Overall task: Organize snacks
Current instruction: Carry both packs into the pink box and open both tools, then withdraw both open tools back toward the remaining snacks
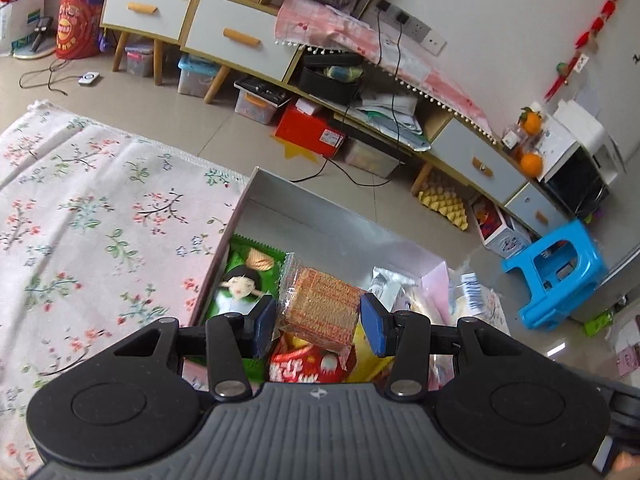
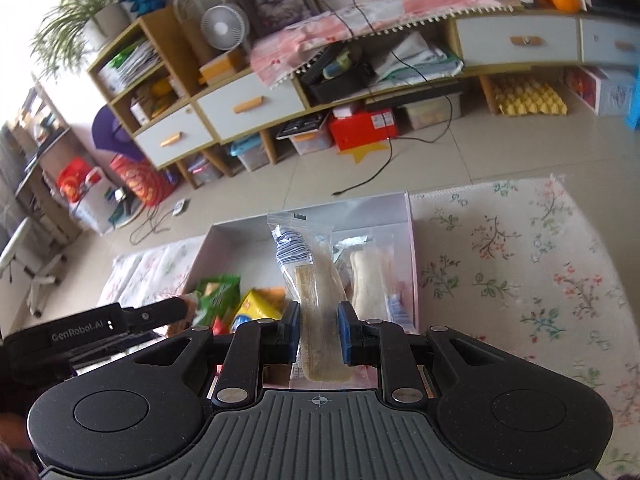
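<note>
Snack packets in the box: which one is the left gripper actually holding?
The clear-wrapped orange wafer block, pinched by the left gripper. The green packet and red packet lie loose in the box.

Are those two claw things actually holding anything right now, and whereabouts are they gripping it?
Both hold something. The left gripper pinches a noodle cake packet by its sides. The right gripper clamps a long clear-wrapped pastry near its lower end.

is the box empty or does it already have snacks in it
Not empty. The box holds a green packet, a red packet and a yellow packet; its far end is bare.
</note>
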`<state>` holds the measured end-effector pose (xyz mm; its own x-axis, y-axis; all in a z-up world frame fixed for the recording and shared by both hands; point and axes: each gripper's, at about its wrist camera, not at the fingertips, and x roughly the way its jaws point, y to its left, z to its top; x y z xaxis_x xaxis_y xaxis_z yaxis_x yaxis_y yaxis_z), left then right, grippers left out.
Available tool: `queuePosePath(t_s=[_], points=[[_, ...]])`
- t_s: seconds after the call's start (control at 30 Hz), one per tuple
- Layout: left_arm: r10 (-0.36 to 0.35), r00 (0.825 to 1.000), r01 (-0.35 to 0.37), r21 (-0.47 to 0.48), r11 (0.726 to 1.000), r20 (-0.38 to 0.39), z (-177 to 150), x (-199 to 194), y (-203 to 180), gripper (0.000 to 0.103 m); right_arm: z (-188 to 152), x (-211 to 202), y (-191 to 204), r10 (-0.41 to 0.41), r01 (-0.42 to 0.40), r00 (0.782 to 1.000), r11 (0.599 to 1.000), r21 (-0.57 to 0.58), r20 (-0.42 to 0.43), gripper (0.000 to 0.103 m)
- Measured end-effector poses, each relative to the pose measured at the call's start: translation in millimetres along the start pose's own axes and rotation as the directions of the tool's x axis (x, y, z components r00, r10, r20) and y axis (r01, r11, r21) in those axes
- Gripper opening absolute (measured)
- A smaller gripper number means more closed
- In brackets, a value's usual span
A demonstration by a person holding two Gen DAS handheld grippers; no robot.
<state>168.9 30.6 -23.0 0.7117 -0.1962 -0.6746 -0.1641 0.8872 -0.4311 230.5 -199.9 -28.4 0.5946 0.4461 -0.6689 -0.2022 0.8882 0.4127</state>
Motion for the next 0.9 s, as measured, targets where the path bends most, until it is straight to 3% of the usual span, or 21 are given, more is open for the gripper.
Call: queuePosePath(t_s=[0.13, 0.2, 0.27, 0.4, 0.67, 0.8, 0.9], points=[[-0.035, 0.999, 0.035, -0.021, 0.999, 0.016, 7, 7, 0, 0.044, 3, 11, 4, 0.019, -0.02, 1.0, 0.999, 0.039, 0.02, 0.019], [-0.06, 0.998, 0.061, -0.033, 0.998, 0.016, 10, 8, 3, 0.052, 4, 14, 4, 0.022, -0.027, 0.998, 0.995, 0.094, 0.057, 0.022], [-0.074, 0.997, 0.074, -0.043, 0.996, 0.022, 10, 6, 4, 0.069, 3, 13, 6, -0.017, 0.004, 0.994, 0.993, 0.116, 0.106, 0.025], [-0.074, 0.997, 0.075, -0.024, 0.997, 0.018, 8, -2, 6, 0.069, 1, 10, 10, -0.008, 0.0, 0.995, 0.997, 0.082, 0.103, 0.038], [-0.036, 0.999, 0.036, -0.043, 0.998, 0.005, 9, -17, 11, 0.07, 0, -2, 3, -0.001, -0.004, 0.999, 0.996, 0.088, 0.052, 0.038], [0.009, 0.999, -0.01, -0.026, 1.0, -0.031, 0, -23, 7, 0.07, -4, -13, 1, -0.011, 0.01, 1.0, 0.997, 0.078, 0.02, 0.052], [0.018, 0.998, -0.018, -0.001, 1.0, -0.054, -8, -31, 4, 0.071, -9, -20, 2, -0.012, 0.013, 1.0, 0.998, 0.065, -0.007, 0.052]])
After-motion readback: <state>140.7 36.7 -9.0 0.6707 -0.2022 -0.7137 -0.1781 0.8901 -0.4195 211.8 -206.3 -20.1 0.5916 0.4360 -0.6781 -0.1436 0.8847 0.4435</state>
